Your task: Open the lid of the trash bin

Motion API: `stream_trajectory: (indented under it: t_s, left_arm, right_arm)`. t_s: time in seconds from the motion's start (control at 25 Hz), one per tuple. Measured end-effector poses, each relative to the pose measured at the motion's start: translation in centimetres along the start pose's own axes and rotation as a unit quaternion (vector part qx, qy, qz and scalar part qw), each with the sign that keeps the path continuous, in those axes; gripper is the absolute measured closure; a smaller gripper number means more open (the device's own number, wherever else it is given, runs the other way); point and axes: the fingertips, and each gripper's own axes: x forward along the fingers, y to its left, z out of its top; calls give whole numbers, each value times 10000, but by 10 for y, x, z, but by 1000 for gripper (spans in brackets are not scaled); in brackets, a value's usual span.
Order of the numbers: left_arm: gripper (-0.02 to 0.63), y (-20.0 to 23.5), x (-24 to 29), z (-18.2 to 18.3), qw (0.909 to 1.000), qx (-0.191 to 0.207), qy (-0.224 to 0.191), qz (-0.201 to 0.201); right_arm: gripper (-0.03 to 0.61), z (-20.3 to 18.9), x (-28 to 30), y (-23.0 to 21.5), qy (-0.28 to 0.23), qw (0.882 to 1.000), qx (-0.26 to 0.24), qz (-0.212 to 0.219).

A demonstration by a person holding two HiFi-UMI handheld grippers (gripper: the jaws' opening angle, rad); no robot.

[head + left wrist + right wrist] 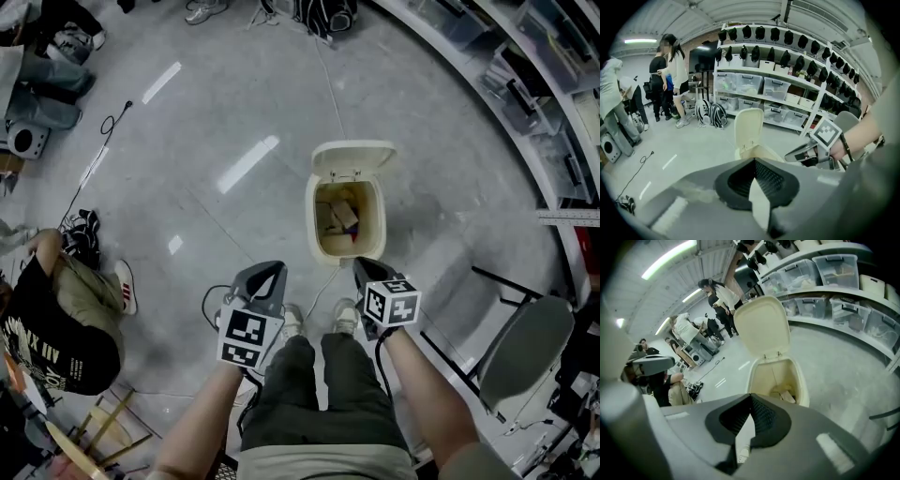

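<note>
A cream trash bin point(312, 217) stands on the grey floor just ahead of my feet. Its lid point(352, 159) is swung up and back, and cardboard scraps lie inside. My left gripper point(267, 277) hangs shut and empty to the near left of the bin. My right gripper point(364, 270) is shut and empty at the bin's near rim. In the left gripper view the raised lid point(749, 127) stands beyond the left gripper point(754, 161), with the right gripper point(804, 153) off to the side. The right gripper view looks past the right gripper point(751, 396) into the bin point(800, 383) under its upright lid point(762, 324).
A person point(56, 323) sits on the floor at the left. A grey chair point(525, 349) stands at the right. Shelves with plastic boxes point(553, 94) curve along the far right. A thin cable point(328, 89) runs to the bin. People point(670, 70) stand far back.
</note>
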Motion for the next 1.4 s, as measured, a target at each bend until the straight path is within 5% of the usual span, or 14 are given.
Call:
stream_trajectory:
  t_s: [0.48,1.04,1.4]
  left_arm:
    - [611,-26,-141,156,9936,447,-1002,278]
    - [611,-95,-313,280,9653,1391,-2160,461]
    - [611,-138,-386,329,9461,1390,-2886,479]
  right_arm:
    - [575,152,-211,133,-1396,9832,-918,732]
    - [575,239,-435,238,-3079,9286,-1902,815]
    - [575,253,-539,295,-3924,8858,-2288,947]
